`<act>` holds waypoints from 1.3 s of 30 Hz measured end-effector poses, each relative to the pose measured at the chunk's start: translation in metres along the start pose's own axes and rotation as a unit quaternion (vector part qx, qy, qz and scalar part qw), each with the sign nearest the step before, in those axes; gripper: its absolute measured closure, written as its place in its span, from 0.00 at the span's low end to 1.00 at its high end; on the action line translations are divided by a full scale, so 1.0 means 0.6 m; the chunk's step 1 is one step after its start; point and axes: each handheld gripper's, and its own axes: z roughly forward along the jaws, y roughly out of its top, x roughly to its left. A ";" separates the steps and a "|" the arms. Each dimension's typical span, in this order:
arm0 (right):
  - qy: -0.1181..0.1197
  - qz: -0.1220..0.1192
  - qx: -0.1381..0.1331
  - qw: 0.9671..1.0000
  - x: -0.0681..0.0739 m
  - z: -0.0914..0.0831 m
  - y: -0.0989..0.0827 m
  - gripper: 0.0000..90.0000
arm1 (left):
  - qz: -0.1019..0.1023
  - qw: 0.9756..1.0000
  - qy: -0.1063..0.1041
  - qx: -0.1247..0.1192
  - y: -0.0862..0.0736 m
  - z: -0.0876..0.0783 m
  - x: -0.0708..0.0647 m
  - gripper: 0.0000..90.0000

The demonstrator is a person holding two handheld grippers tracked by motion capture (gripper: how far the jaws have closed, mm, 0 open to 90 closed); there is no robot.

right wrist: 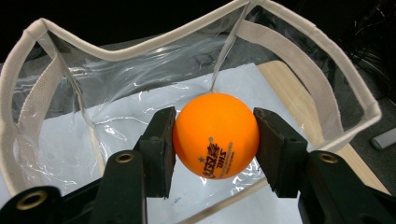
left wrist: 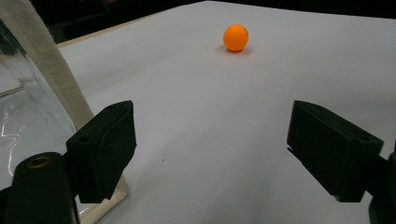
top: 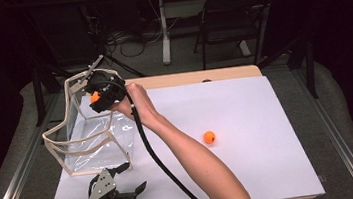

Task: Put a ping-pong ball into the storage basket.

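My right gripper (top: 95, 98) is shut on an orange ball (right wrist: 215, 135) (top: 94, 97), held over the open top of a clear plastic bag (top: 88, 139) with beige trim (right wrist: 112, 51). In the right gripper view the ball sits pinched between both pads, above the bag's mouth. A second orange ball (top: 209, 137) (left wrist: 236, 38) lies loose on the white table sheet (top: 247, 121) to the right. My left gripper (top: 125, 178) (left wrist: 210, 149) rests open near the table's front edge, beside the bag's front corner, with nothing between its jaws.
The white sheet covers a wooden table (top: 197, 77). A folding chair (top: 235, 17) and a table leg (top: 163, 30) stand behind on the grey floor. A black cable (top: 162, 166) trails from the right gripper along the forearm.
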 end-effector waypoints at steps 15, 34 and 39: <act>0.011 -0.007 0.022 1.000 0.012 0.020 0.002 0.56 | -0.001 1.000 0.000 -0.001 0.000 0.000 0.000 0.17; 0.026 -0.017 0.035 0.999 0.022 0.032 0.005 0.54 | -0.002 1.000 -0.001 -0.002 0.000 0.001 0.000 0.17; 0.028 -0.008 0.033 0.999 0.020 0.031 0.004 0.36 | -0.002 1.000 -0.001 -0.002 0.000 0.000 0.000 0.17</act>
